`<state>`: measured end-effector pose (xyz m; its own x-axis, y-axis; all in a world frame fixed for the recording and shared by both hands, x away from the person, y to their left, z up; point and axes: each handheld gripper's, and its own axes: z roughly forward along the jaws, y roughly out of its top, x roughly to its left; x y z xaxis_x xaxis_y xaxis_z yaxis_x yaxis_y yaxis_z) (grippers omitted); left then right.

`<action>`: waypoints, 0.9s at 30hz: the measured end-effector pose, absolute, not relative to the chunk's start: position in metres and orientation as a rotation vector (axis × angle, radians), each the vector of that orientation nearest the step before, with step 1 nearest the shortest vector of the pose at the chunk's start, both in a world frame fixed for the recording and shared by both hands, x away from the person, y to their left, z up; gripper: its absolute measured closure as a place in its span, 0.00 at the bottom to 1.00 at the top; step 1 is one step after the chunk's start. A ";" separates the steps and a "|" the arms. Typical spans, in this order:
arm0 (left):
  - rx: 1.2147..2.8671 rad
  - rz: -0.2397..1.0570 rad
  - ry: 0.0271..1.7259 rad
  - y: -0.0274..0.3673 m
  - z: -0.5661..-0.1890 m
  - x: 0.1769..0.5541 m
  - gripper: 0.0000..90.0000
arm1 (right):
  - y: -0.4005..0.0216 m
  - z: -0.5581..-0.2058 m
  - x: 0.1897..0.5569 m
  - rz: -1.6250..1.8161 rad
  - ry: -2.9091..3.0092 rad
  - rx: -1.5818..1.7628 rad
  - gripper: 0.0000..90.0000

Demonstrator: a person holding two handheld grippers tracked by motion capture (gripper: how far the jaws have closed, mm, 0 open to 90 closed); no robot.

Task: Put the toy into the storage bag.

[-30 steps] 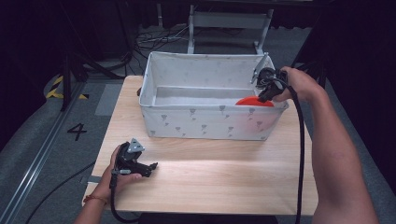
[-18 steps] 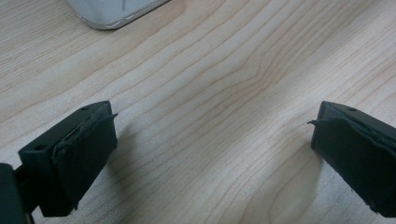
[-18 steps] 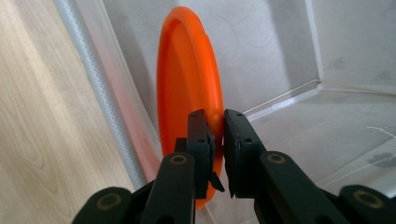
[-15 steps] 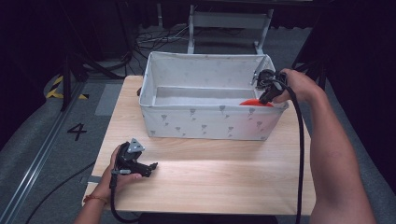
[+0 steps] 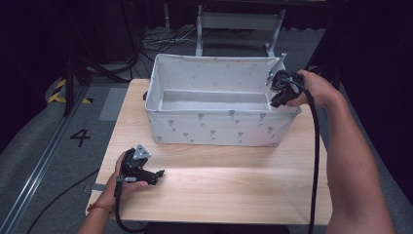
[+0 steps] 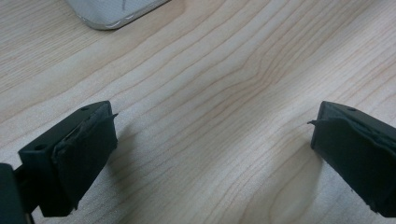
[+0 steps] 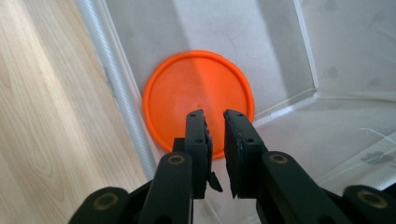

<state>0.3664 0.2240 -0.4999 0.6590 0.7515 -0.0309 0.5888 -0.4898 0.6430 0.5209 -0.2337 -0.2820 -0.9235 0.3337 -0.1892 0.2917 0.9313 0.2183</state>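
Observation:
An orange disc (image 7: 187, 84) lies flat on the floor of a white fabric bin (image 5: 219, 129), in the corner by its wall. My right gripper (image 7: 215, 116) hangs above the disc inside the bin's right end (image 5: 275, 101). Its jaws stand a narrow gap apart, open, with nothing between them. The left gripper (image 5: 159, 173) rests on the wooden table (image 5: 219, 180) at the front left, held by a hand. In the left gripper view that gripper (image 6: 212, 140) is wide open over bare wood.
The bin stands across the back half of the table, and its corner (image 6: 112, 11) shows in the left gripper view. The bin's padded rim (image 7: 116, 88) runs just left of the disc. Cables trail from both grippers. Dark floor and a metal stand (image 5: 238, 24) lie beyond the table.
The orange disc, earlier held at the bin's rim by the right gripper, went down into the bin and now lies loose on its floor. The left gripper stayed still.

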 end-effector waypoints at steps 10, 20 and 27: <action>2.246 0.337 1.033 0.224 -0.500 0.366 0.01 | -0.239 -0.269 0.508 0.441 2.791 0.477 0.80; 2.251 0.354 1.029 0.225 -0.499 0.366 0.01 | -0.256 -0.255 0.487 0.665 2.638 0.561 0.73; 2.250 0.345 1.031 0.224 -0.500 0.366 0.01 | -0.267 -0.248 0.473 0.766 2.503 0.676 0.62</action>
